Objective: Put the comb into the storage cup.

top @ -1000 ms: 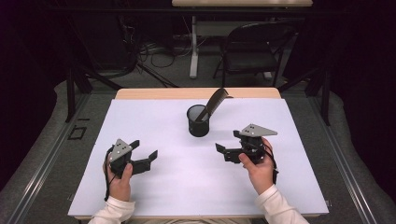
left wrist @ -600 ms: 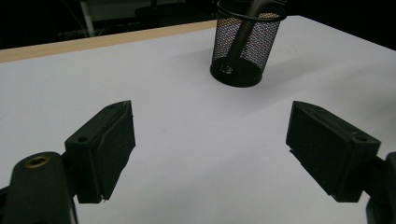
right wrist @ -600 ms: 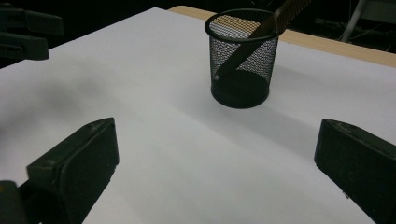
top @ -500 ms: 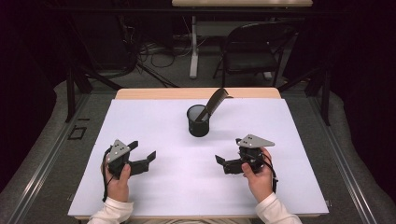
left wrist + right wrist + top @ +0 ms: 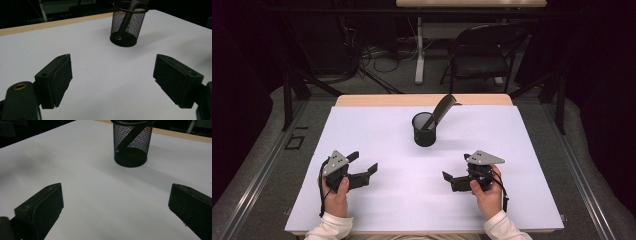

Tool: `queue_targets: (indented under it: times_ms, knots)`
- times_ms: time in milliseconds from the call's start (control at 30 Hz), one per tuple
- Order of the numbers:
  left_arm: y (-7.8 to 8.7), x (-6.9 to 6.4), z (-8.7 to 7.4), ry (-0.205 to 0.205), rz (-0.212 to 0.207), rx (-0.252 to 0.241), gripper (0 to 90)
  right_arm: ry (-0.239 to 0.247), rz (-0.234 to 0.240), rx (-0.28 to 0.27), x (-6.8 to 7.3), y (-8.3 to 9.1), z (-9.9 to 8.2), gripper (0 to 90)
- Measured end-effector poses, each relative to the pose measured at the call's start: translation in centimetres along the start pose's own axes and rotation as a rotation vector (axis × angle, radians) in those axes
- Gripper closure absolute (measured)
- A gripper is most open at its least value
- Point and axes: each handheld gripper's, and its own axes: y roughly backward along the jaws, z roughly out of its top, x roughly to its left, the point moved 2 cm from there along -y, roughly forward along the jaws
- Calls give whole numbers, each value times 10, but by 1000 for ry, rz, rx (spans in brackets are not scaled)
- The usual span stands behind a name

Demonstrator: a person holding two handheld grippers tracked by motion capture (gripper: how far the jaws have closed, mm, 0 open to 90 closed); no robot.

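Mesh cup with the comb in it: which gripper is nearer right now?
Right, by a little. The right gripper sits below and just right of the mesh cup; the left gripper sits farther off to its lower left. Both are open and hold nothing.

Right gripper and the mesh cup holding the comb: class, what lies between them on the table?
Nothing: the right gripper view shows bare white table between the right gripper and the mesh cup.

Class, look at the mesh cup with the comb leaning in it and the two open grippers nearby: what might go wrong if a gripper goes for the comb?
1. The comb leans over the rim of the mesh cup; a sideways pull may tip the light cup.
2. The cup stands free on the white sheet, so it may slide.
3. The left gripper and right gripper, both open, may collide there.
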Motion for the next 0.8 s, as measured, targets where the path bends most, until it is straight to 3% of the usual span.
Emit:
queue_targets:
  times_ms: [333, 800]
  knots:
    - [-2, 0, 0, -6, -2, 2, 156, -25, -3, 7, -4, -4, -11, 0]
    - [-2, 0, 0, -9, -5, 6, 156, -17, -25, 51, -8, -12, -19, 3]
